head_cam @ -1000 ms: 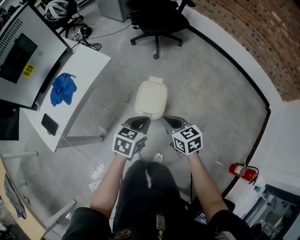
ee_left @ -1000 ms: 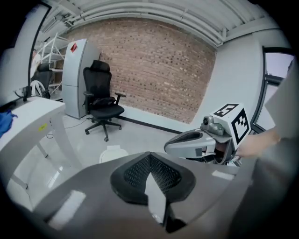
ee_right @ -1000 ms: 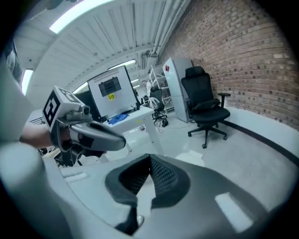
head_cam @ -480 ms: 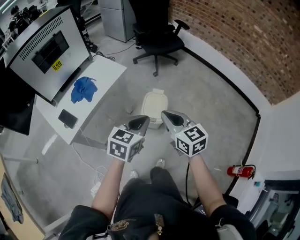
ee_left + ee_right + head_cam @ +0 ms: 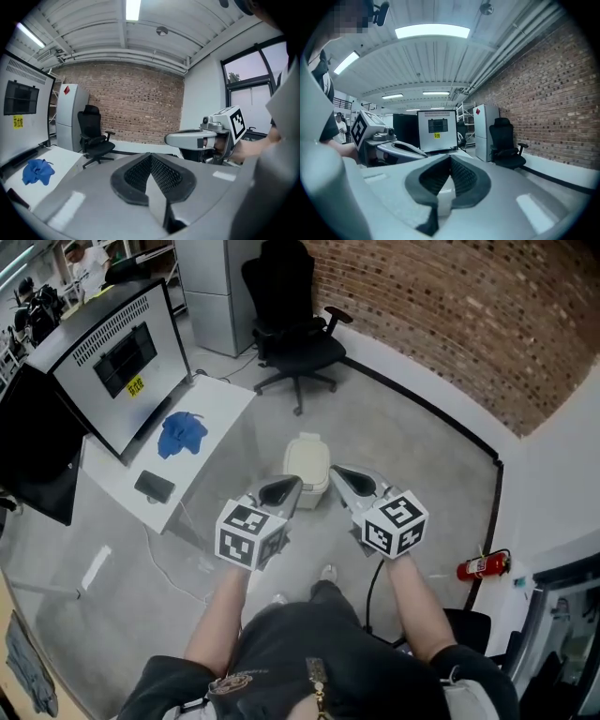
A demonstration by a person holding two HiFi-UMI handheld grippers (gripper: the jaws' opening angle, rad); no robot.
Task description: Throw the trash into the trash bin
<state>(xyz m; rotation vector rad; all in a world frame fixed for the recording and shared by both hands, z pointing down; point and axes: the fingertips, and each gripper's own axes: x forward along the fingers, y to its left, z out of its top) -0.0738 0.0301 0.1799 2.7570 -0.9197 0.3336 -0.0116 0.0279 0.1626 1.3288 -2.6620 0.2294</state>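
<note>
A cream trash bin (image 5: 307, 465) with its lid down stands on the grey floor, just beyond both grippers in the head view. My left gripper (image 5: 281, 491) (image 5: 151, 157) is shut with nothing between its pads. My right gripper (image 5: 345, 479) (image 5: 450, 159) is held beside it at the same height, also shut and empty. Each shows in the other's view: the right gripper (image 5: 190, 138) and the left gripper (image 5: 401, 149). A crumpled blue cloth (image 5: 183, 434) (image 5: 38, 171) lies on the white table (image 5: 220, 404) to the left.
A black office chair (image 5: 292, 334) stands beyond the bin near the brick wall (image 5: 450, 324). A large screen unit (image 5: 117, 357) stands at the table's left, with a black phone (image 5: 155, 487) on the table. A red fire extinguisher (image 5: 483, 565) stands at the right wall. Cables lie on the floor.
Both grippers have risen together and stayed shut. The view has lifted with them, so the bin looks smaller and farther below, and more of the brick wall shows.
</note>
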